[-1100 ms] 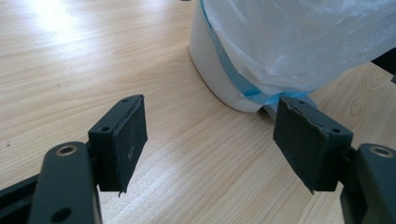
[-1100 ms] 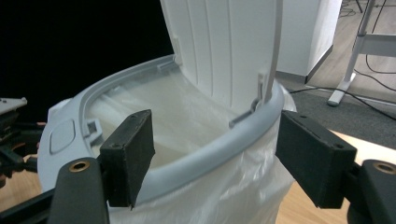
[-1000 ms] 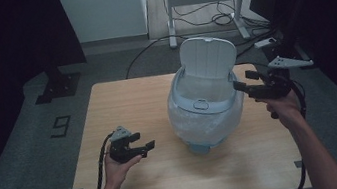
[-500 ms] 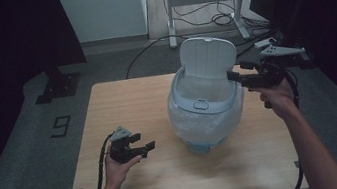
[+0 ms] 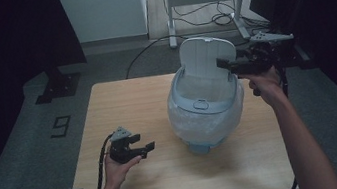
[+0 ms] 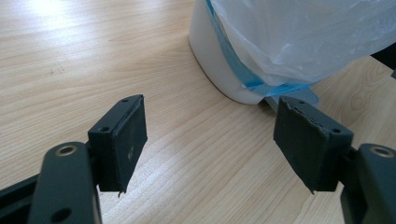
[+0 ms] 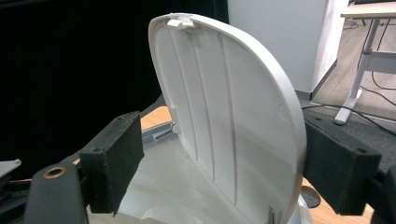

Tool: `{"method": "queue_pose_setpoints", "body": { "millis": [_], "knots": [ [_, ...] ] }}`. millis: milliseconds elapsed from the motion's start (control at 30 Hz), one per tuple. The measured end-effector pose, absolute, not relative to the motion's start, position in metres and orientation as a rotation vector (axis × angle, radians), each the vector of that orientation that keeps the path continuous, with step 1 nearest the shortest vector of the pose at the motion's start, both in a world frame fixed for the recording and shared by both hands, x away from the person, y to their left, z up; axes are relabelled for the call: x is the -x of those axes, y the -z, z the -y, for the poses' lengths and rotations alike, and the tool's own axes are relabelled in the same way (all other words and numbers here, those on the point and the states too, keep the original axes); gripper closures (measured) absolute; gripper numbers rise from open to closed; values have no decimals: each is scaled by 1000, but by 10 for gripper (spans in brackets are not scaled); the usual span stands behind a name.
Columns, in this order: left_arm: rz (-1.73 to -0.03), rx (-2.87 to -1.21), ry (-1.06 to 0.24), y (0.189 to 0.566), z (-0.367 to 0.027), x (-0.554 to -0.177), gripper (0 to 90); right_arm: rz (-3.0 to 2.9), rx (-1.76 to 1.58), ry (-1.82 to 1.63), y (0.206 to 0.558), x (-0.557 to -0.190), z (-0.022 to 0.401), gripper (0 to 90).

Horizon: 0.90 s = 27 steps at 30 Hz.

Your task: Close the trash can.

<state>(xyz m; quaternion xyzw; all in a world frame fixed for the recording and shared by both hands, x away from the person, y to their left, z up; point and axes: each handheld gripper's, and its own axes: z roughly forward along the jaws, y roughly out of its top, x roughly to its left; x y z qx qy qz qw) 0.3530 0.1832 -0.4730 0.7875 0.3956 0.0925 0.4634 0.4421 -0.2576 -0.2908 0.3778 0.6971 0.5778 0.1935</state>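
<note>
A white bin [image 5: 207,114] with a clear plastic liner [image 5: 196,125] stands at the middle of the wooden table [image 5: 122,101], its lid [image 5: 207,63] raised upright at the far side. The right gripper [image 5: 225,64] is held at the lid's right edge; its jaws have just been opening and stand spread with the lid between them, pads clear of it. The left gripper [image 5: 144,143] rests low over the table near the bin's left, jaws spread on nothing.

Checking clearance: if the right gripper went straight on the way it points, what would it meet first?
Most likely the bin's raised lid: it stands right ahead of the open right gripper, apparently between its jaws already.
</note>
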Motion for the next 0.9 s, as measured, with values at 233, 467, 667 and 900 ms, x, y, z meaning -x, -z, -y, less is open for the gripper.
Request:
{"method": "queue_pose_setpoints", "body": {
  "millis": [233,467,667,900],
  "knots": [
    [-970,-1953,-207,476,-181,-354,256,-2000,-994,-1664,293,-429,259,185],
    [-954,-1971,-192,476,-176,-353,249,-2067,-951,-1704,300,-417,260,168],
    [-957,-1984,-180,478,-174,-353,245,-2199,-935,-1661,314,-409,250,132],
    [-961,-1982,-183,478,-176,-352,244,-2250,-955,-1640,324,-411,243,140]
  ]
}}
